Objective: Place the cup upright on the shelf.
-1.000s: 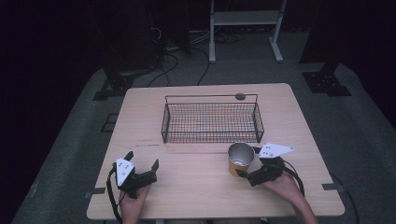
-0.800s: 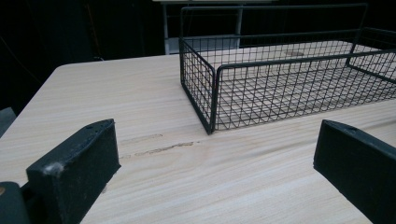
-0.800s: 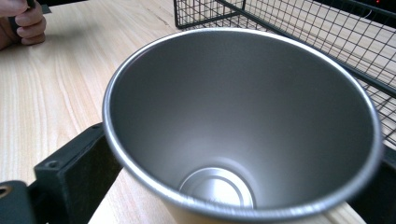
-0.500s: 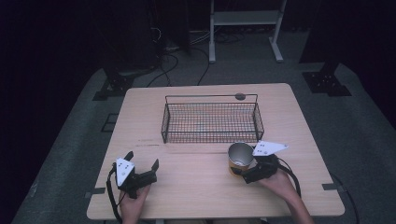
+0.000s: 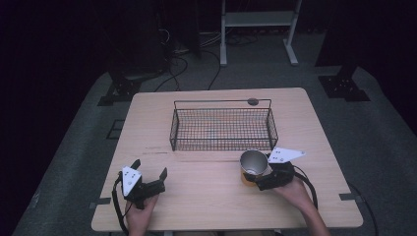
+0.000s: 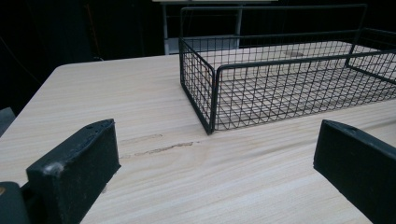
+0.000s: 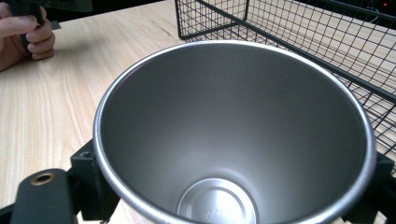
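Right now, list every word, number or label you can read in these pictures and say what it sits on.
None can be read.
Cup: faint stamped marks on the inside of its bottom, too blurred to read.
Right tool's grey plate: small dark dots, not letters.
Basket and table: no markings.

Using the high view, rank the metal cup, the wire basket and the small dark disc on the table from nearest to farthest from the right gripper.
1. Metal cup: between the jaws of the right gripper, near the table's front right.
2. Wire basket: just beyond the cup, at the table's middle.
3. Small dark disc: behind the basket, by the table's far edge.
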`<state>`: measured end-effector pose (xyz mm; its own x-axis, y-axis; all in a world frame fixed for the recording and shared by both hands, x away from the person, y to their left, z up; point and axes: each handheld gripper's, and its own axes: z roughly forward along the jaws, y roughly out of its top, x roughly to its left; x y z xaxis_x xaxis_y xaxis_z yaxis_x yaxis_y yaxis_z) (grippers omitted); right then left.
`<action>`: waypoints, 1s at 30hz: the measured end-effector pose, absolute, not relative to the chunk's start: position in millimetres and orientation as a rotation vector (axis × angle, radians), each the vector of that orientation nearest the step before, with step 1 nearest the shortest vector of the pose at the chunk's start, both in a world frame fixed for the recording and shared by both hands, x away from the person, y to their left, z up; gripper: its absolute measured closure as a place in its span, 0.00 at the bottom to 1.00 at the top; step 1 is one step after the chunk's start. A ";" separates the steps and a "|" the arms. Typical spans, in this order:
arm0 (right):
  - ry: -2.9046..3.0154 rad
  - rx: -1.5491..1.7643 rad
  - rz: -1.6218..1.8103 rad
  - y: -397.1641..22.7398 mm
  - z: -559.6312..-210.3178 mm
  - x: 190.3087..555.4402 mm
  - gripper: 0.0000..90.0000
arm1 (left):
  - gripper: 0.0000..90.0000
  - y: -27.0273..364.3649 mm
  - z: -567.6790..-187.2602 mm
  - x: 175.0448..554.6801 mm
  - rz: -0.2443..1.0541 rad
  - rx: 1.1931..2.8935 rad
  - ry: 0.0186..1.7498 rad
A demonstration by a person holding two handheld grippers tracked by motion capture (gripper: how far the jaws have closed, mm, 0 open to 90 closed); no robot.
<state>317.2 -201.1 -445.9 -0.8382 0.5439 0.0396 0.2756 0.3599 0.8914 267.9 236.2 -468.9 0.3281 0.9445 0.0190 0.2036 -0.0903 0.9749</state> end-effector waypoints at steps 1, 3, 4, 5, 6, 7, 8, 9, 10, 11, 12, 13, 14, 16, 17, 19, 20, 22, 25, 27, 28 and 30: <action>2.362 0.735 1.474 -201.4 -445.8 317.4 0.15 | 0.00 236.3 -468.9 267.9 0.887 1.545 1.081; 2.360 0.740 1.483 -202.3 -445.1 317.6 0.15 | 0.00 236.4 -468.9 268.0 0.886 1.545 1.082; 2.355 0.742 1.495 -203.3 -444.5 317.8 0.15 | 0.00 236.3 -468.9 268.0 0.886 1.544 1.083; 2.350 0.747 1.508 -204.4 -443.5 318.0 0.15 | 0.00 236.3 -468.9 268.0 0.886 1.544 1.083; 2.346 0.751 1.518 -205.5 -442.5 318.4 0.15 | 0.00 236.3 -468.9 268.1 0.886 1.544 1.083; 2.341 0.753 1.527 -206.5 -441.4 318.9 0.15 | 0.00 236.2 -468.9 268.1 0.887 1.544 1.084; 2.338 0.759 1.537 -207.4 -440.3 319.3 0.15 | 0.00 236.2 -468.9 268.1 0.888 1.545 1.085; 2.338 0.763 1.545 -208.5 -439.2 319.9 0.15 | 0.00 236.2 -468.9 268.1 0.888 1.545 1.084; 2.340 0.768 1.547 -209.3 -438.0 320.8 0.15 | 0.00 236.1 -468.9 268.1 0.887 1.545 1.084; 2.344 0.769 1.546 -209.9 -436.7 321.6 0.15 | 0.00 236.1 -468.9 268.1 0.887 1.544 1.084; 2.341 0.768 1.548 -210.4 -435.3 322.4 0.15 | 0.00 236.2 -468.9 268.1 0.887 1.545 1.085; 2.339 0.770 1.559 -210.9 -433.9 323.3 0.15 | 0.00 236.2 -468.9 268.1 0.887 1.544 1.085; 2.342 0.770 1.572 -211.6 -432.6 324.7 0.15 | 0.00 236.2 -468.9 268.2 0.887 1.544 1.085; 2.342 0.772 1.577 -211.8 -429.9 327.1 0.15 | 0.00 236.3 -469.0 268.3 0.886 1.543 1.085; 2.342 0.773 1.579 -211.8 -428.8 328.6 0.15 | 0.00 236.3 -469.0 268.3 0.885 1.544 1.086; 2.350 0.776 1.590 -211.8 -426.7 331.8 0.15 | 0.00 236.4 -469.0 268.4 0.885 1.543 1.087; 2.351 0.778 1.593 -211.6 -425.5 333.1 0.15 | 0.00 236.5 -469.0 268.3 0.885 1.543 1.086; 2.352 0.779 1.609 -211.5 -423.0 336.2 0.15 | 0.00 236.6 -469.0 268.3 0.884 1.543 1.085; 2.351 0.777 1.617 -211.1 -418.6 340.1 0.15 | 0.00 236.5 -469.0 268.4 0.884 1.543 1.086; 2.346 0.776 1.625 -211.1 -415.3 342.4 0.15 | 0.00 236.4 -469.0 268.4 0.885 1.543 1.085; 2.345 0.775 1.627 -211.0 -413.6 343.6 0.15 | 0.00 236.5 -469.0 268.4 0.885 1.544 1.086; 2.344 0.773 1.633 -210.5 -410.5 346.2 0.15 | 0.00 236.5 -469.0 268.4 0.884 1.543 1.086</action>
<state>346.2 -210.5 -410.5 -0.8481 0.5105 0.1421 0.3103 0.2609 0.9141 268.4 236.5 -469.0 0.3264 0.9451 0.0143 0.2060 -0.0859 0.9748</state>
